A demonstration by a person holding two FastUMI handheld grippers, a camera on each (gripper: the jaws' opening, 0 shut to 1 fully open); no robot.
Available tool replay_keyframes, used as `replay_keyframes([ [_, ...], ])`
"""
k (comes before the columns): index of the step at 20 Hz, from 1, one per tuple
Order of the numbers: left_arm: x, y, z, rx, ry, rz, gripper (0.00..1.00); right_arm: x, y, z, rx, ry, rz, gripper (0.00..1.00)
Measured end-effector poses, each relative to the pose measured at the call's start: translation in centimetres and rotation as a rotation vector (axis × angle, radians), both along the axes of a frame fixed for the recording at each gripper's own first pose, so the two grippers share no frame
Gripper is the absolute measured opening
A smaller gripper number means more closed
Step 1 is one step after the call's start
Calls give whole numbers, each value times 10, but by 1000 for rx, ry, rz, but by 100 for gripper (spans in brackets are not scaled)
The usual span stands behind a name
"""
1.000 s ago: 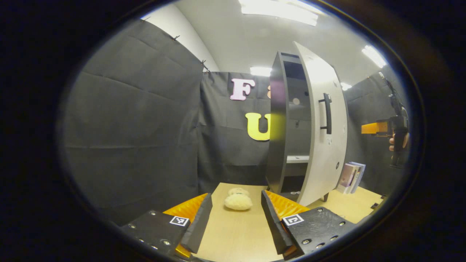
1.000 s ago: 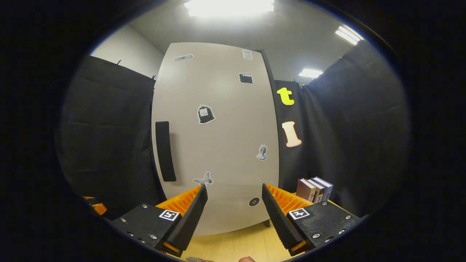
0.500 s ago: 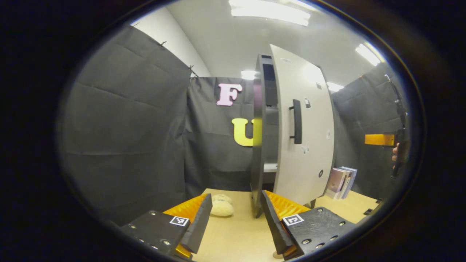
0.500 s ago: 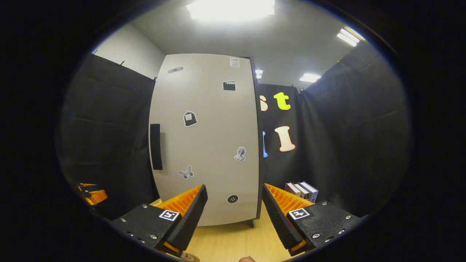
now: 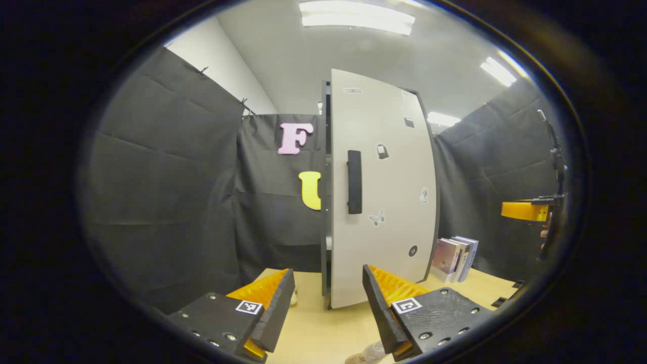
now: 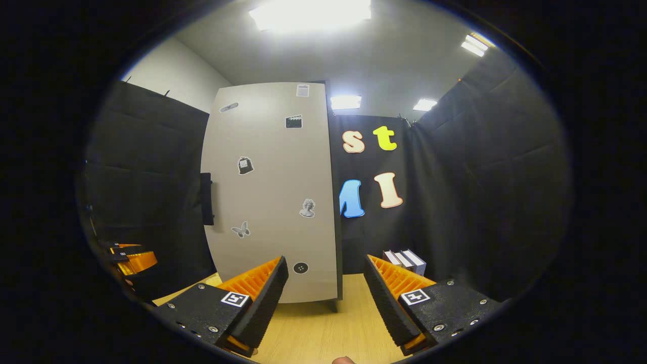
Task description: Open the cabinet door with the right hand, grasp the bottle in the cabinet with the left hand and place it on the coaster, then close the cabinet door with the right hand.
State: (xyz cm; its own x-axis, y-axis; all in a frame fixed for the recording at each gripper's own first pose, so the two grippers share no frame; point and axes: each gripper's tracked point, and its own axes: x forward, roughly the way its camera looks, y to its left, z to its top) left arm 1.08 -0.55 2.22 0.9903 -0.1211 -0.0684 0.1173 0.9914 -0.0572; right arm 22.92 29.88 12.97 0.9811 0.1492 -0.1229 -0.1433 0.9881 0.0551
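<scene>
The cabinet door (image 5: 381,187) stands nearly closed, a thin dark gap left along its handle edge at about 9 o'clock of the panel in the left gripper view. The risk, as I judge it, is the door being left ajar: neither gripper touches it, so without a final push it may not seat. The worktop (image 5: 323,333) carries a row of books (image 5: 455,258) at 3 o'clock of the cabinet, well clear of the door's swing. The door handle (image 5: 354,181) is free. Left gripper (image 5: 326,303) and right gripper (image 6: 326,298) both have fingers spread wide, holding nothing. At 6 o'clock, by the left fingers, a pale object, possibly the bottle (image 5: 366,353), sits low; whether it rests on the coaster I cannot tell.
</scene>
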Motion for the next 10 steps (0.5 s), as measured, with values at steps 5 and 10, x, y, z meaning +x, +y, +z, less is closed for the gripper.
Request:
replay_keyframes([
  [5,-1,-35,9,-1,-15,-14,80,-9,-35,-7,-27,-8,-25,93],
  [10,-6,-45,12,-5,-14,-2,83,-11,-48,-10,-19,-17,-30,93],
])
